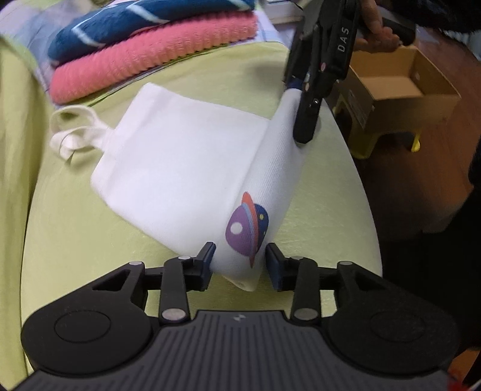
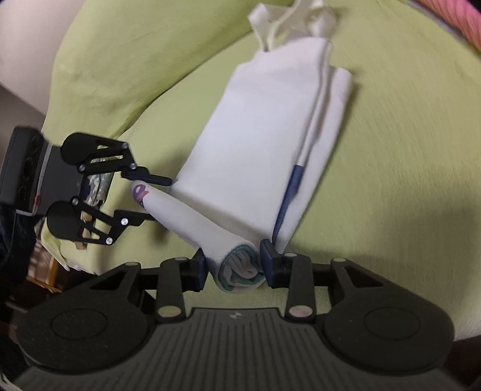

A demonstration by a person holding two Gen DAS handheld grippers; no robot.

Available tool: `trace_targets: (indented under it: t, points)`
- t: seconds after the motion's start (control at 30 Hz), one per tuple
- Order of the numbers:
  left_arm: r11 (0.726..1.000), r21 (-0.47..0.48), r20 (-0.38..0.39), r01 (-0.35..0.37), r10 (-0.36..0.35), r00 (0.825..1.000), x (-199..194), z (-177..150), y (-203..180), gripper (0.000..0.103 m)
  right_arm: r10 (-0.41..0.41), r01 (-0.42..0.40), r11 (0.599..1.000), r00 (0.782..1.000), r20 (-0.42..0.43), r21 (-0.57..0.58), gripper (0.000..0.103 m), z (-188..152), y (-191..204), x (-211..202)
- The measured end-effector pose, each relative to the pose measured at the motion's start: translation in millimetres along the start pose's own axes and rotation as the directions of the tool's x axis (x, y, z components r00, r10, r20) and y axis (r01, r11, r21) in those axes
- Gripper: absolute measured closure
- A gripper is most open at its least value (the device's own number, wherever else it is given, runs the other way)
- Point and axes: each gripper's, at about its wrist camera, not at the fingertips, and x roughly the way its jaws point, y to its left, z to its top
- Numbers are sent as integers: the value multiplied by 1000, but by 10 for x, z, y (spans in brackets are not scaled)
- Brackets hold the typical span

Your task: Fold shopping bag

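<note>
- Left gripper (image 1: 240, 261): black two-finger tool with blue pads, fingers narrowed onto the near end of the rolled edge of the white fabric shopping bag (image 1: 186, 150); both pads touch the cloth, roll sits between them.
- Purple planet print (image 1: 248, 228) with orange ring on the roll, just ahead of the left fingertips.
- Right gripper (image 2: 233, 264): same black build, fingers clamped on the other end of the roll; layered cloth edges visible between the pads.
- Blue strip (image 2: 290, 189) on the bag, just beyond the right gripper's right finger.
- Bag body lies flat on the light green cloth surface (image 1: 90, 246), spreading away from the roll, ahead-left of the left fingers.
- White bag handles (image 1: 72, 132) bunched at the far end of the bag, well ahead-left of the left fingers.
- Stack of folded textiles beyond the handles: pink ribbed knit (image 1: 144, 57) under a navy striped one (image 1: 135, 21).
- Far right of the left fingers: open brown cardboard box (image 1: 399, 81) on a yellow-green plastic stool (image 1: 387, 132), off the surface.
- A person's hand (image 1: 378, 27) grips the right gripper's handle.
</note>
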Motion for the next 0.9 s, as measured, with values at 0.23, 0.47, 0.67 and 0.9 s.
trace_targets:
  t: [0.23,0.47,0.67,0.9]
  points:
    - [991,-3,40,-133,133,990,-271,-84,-38,62,41,-30,973,998,-44,229,74,-16,-201,23]
    - [977,48,133,-210,202,970,-513,31,-183,78,47,-20,941,996,-70,339,75,-69,-235,10]
    - [975,63,104,-214,207,973,-144,148,-244,76,46,-9,924,995,-88,382,75,10,-295,-60]
    - [976,19,106,-216,212,971,43,97,-130,75,77,-71,867,997,8,493,76,-117,-468,-149]
